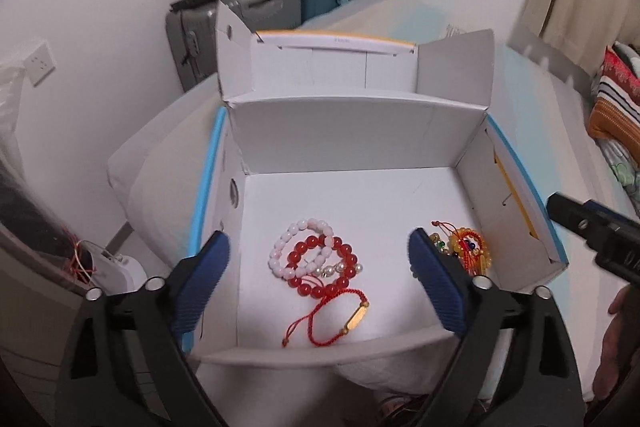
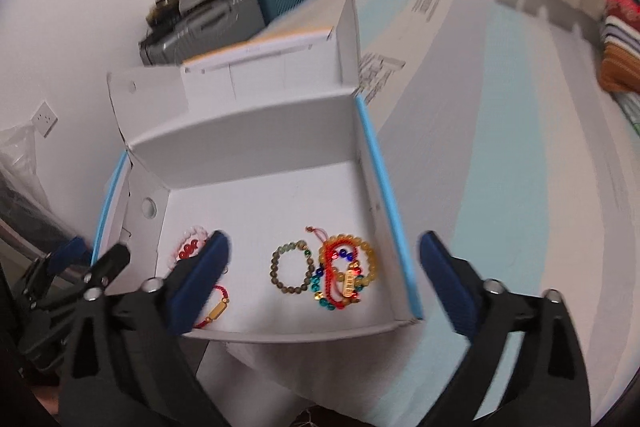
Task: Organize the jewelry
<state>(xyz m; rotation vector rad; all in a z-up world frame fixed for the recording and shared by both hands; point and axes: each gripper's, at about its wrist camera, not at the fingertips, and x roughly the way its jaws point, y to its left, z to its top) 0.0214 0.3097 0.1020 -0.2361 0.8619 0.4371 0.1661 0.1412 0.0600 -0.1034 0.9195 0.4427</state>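
Observation:
An open white cardboard box (image 1: pixel 352 131) (image 2: pixel 256 147) with blue edges holds the jewelry. At its left lie a red bead bracelet (image 1: pixel 344 251), a pink bead bracelet (image 1: pixel 280 247) and a red cord bracelet with a gold bar (image 1: pixel 354 315). At its right lie an amber bead bracelet with red cord (image 1: pixel 468 247) (image 2: pixel 370 255) and a brown bead bracelet (image 2: pixel 290 269). My left gripper (image 1: pixel 320 255) is open and empty above the box's near side. My right gripper (image 2: pixel 324 259) is open and empty above the box's right edge.
The box rests on a white and light-blue striped bed (image 2: pixel 500 147). Suitcases (image 1: pixel 256 7) stand against the far wall. Folded clothes (image 1: pixel 616 99) lie at the right. A white device with red cord (image 1: pixel 108 263) sits at the lower left.

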